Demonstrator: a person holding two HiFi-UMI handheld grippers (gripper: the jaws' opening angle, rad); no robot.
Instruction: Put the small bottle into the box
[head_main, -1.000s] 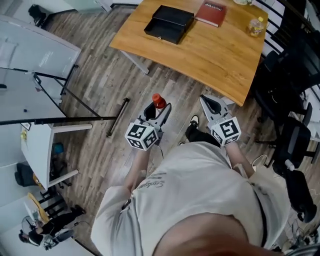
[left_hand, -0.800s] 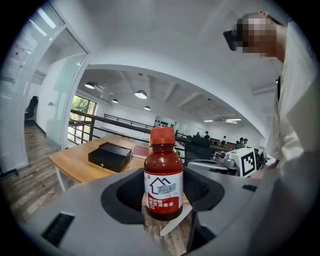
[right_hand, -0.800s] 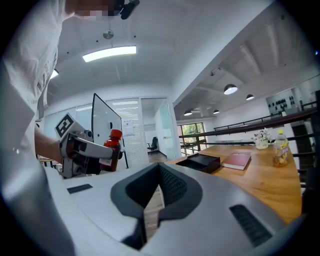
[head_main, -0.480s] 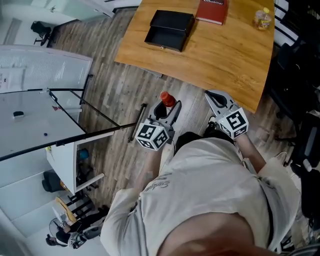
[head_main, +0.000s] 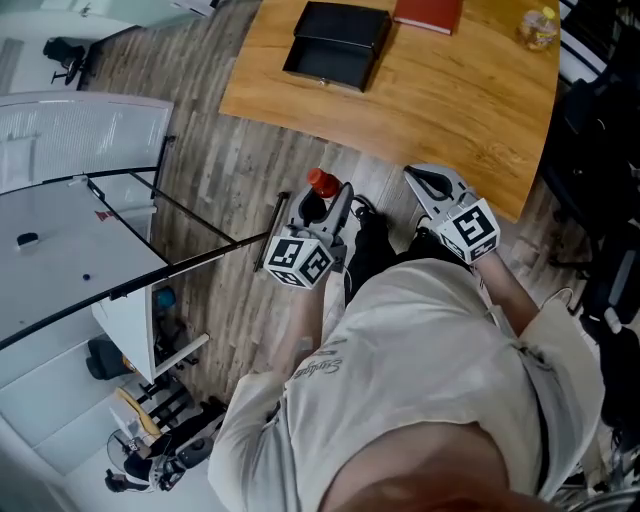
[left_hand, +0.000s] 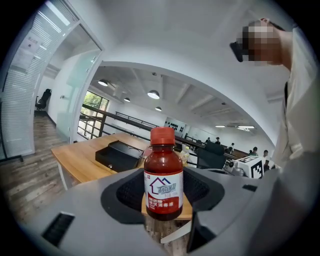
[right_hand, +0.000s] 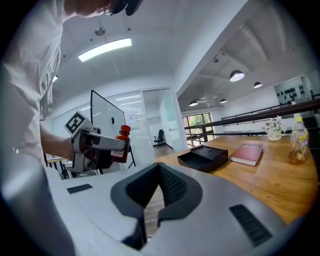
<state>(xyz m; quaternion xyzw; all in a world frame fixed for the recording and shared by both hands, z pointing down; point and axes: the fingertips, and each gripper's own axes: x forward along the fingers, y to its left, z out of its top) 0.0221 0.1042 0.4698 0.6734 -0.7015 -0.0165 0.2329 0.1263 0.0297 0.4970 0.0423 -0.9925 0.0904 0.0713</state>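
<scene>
A small brown bottle (left_hand: 163, 179) with a red cap and white label stands upright between the jaws of my left gripper (left_hand: 162, 200), which is shut on it. From the head view the bottle (head_main: 320, 186) shows its red cap above the left gripper (head_main: 318, 215), over the floor in front of the table. The black box (head_main: 336, 44) lies open on the wooden table (head_main: 450, 100), far ahead; it also shows as the box (left_hand: 119, 154) and the box (right_hand: 204, 157). My right gripper (head_main: 432, 187) is shut and holds nothing; its jaws (right_hand: 159, 187) meet.
A red book (head_main: 432, 14) and a yellowish plastic bottle (head_main: 540, 28) lie on the table beyond the box. A whiteboard on a stand (head_main: 70, 220) is at the left. Black office chairs (head_main: 600, 150) crowd the right side. Wooden floor lies between me and the table.
The head view has shifted slightly; the table and box sit a little higher and further left in the frame. Both grippers keep their hold and pose, the bottle still in the left.
</scene>
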